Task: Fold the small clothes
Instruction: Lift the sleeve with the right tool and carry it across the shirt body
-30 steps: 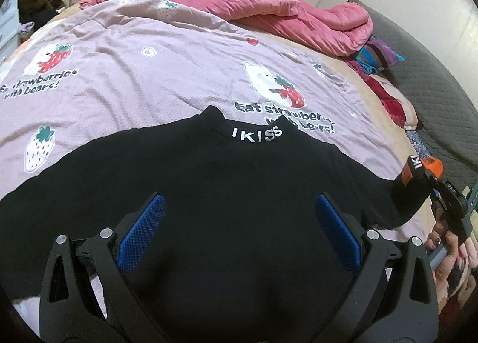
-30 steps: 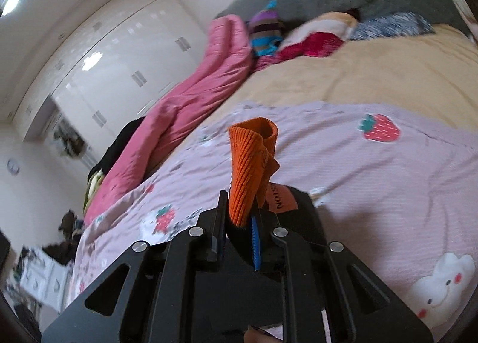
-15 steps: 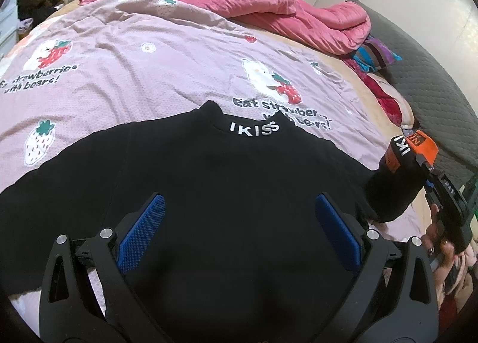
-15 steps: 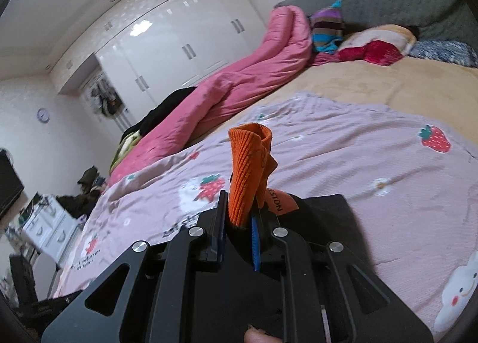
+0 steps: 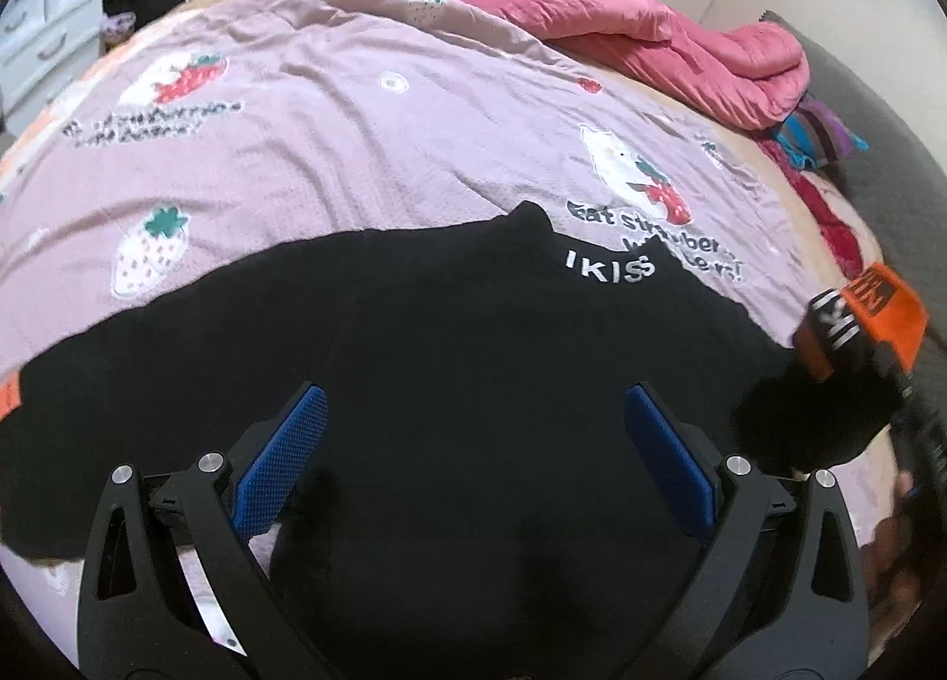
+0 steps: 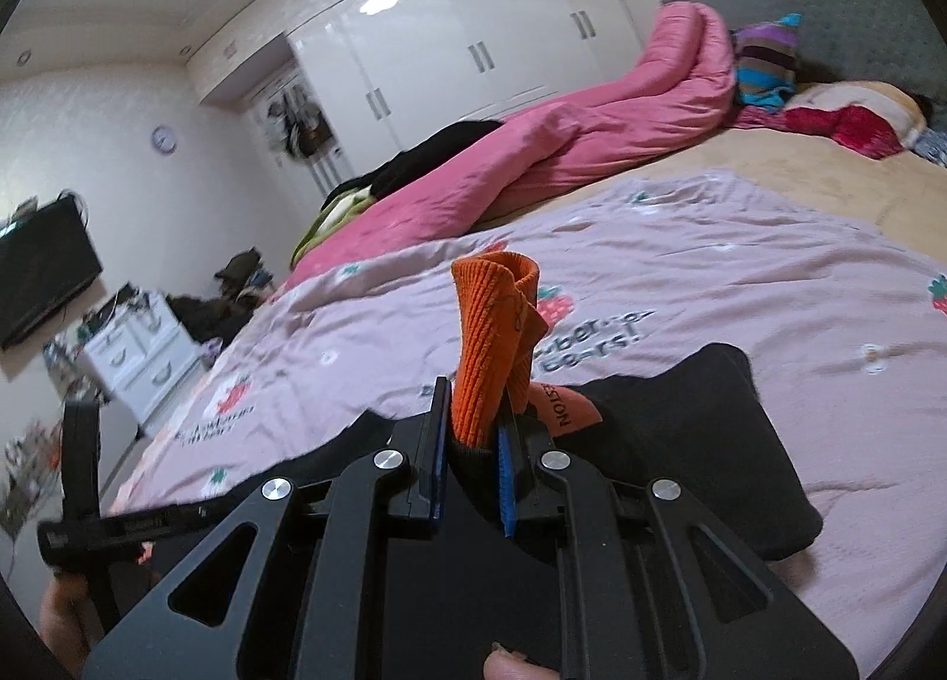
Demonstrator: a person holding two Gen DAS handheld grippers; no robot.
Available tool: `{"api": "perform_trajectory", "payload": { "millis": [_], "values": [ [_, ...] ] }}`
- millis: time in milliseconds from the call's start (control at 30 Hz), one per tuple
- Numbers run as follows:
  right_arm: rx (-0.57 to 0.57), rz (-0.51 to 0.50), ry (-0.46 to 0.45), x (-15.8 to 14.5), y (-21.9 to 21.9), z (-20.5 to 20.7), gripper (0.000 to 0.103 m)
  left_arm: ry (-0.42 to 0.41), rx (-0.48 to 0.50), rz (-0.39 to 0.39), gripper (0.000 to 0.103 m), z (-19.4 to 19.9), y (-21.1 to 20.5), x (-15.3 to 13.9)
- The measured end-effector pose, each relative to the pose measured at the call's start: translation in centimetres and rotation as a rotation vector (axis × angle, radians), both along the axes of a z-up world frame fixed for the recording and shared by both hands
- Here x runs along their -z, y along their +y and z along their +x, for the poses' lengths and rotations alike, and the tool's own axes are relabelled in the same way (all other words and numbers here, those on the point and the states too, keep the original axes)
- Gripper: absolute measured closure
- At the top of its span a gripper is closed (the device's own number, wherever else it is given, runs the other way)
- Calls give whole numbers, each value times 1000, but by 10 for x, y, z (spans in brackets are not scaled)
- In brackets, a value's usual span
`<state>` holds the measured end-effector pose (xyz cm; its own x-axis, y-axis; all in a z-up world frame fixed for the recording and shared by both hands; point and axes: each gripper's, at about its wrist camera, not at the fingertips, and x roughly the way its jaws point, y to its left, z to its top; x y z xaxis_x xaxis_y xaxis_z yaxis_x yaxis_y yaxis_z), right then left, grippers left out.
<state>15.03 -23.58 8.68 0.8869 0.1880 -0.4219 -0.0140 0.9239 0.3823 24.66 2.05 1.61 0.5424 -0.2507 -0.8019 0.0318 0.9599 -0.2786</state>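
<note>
Black knit fills the lower half of the left wrist view: a small black sweater (image 5: 473,384) lies flat on the lilac strawberry blanket (image 5: 331,147), its collar, lettered IKISS in white, pointing away toward the pink quilt (image 5: 621,35) beyond the blanket. The left gripper (image 5: 473,461) hovers over the sweater's body with its blue pads (image 5: 284,467) spread wide and nothing between them. At the sweater's right end the sleeve is lifted off the blanket, and its orange cuff (image 5: 876,313) sits pinched in the blurred right gripper (image 5: 894,378). Compared with a second ago, that cuff is higher and closer in toward the sweater's body, the sleeve now bunched beneath it, while the left gripper's spread is unchanged. From the right wrist view, the same ribbed orange cuff (image 6: 491,342) stands upright between the right gripper's (image 6: 473,443) closed jaws, clamped tight, an orange label beside it and the black sleeve hanging below. The sweater (image 6: 710,443) lies on the blanket (image 6: 740,266) just past the cuff. Against the earlier frame, this view has swung and levelled: the sweater's black body and part of the left gripper (image 6: 83,479) at the left of the cuff have come into sight.
</note>
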Motion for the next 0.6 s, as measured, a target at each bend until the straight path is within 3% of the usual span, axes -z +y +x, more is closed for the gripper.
{"api": "perform_trajectory", "payload": {
  "millis": [233,367,500,600],
  "values": [
    [-80,-29,27,9,34,6,88,44,23,-131,9,3,4,7],
    [-120,-43,54,18,51,9,87,68,52,-247,9,5,7,15],
    [-160,-65,83,26,68,10,86,77,65,-251,9,6,3,21],
    [-194,-47,111,30,70,11,80,104,79,-273,9,7,-4,33]
  ]
}}
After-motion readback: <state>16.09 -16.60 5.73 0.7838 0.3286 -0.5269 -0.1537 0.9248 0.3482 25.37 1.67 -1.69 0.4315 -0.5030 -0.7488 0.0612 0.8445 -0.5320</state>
